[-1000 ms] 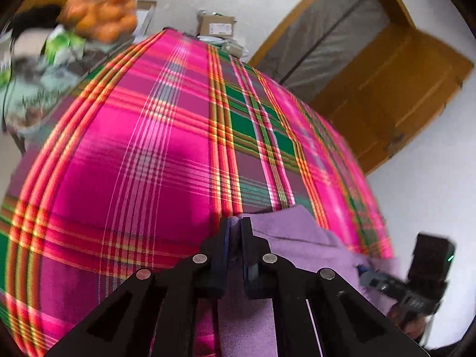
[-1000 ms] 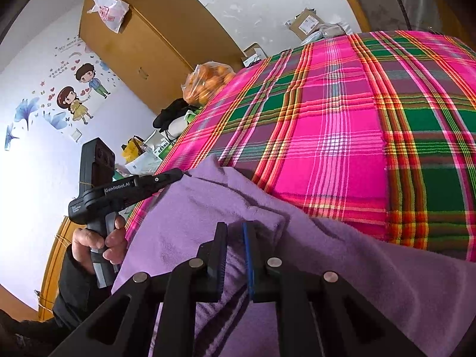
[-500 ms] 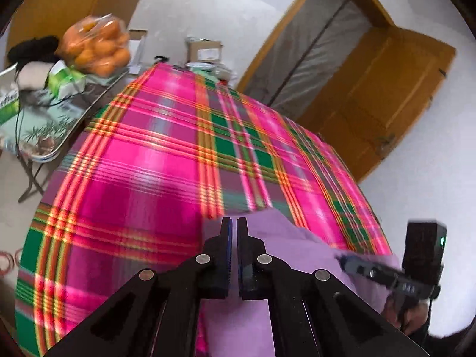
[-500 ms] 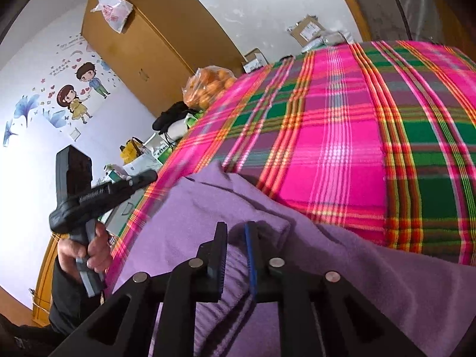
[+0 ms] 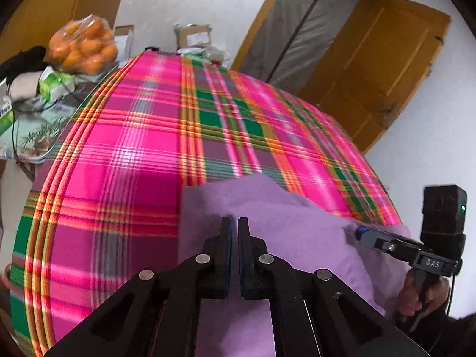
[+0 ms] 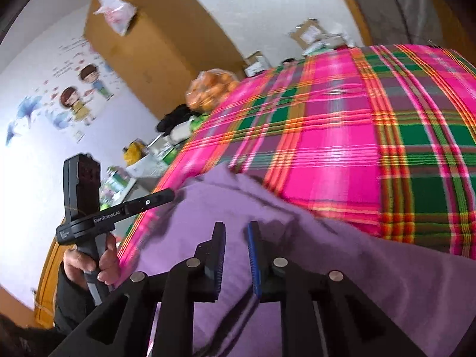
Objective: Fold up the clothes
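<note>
A purple fleece garment (image 5: 291, 226) lies over the near end of a bed with a pink and green plaid cover (image 5: 142, 148). My left gripper (image 5: 235, 223) sits on the garment's left part, its jaws almost together with cloth pinched between them. My right gripper (image 6: 236, 229) rests on the garment (image 6: 372, 267) further right, with a narrow gap between its jaws and a fold of cloth running through it. In the left wrist view the right gripper (image 5: 358, 232) bites into bunched cloth. In the right wrist view the left gripper (image 6: 169, 193) touches the garment's left edge.
A side table (image 5: 38, 125) left of the bed holds a bag of oranges (image 5: 83, 47) and boxes. A wooden door (image 5: 372, 68) stands at the far right. Cardboard boxes (image 5: 193, 35) sit beyond the bed's far end. A wooden wardrobe (image 6: 154, 41) lines the left wall. A hand (image 6: 89, 261) grips the left tool.
Both grippers have pulled back toward the near edge, and more purple cloth now lies flat ahead of the left fingers. The right jaws stand slightly further apart than before.
</note>
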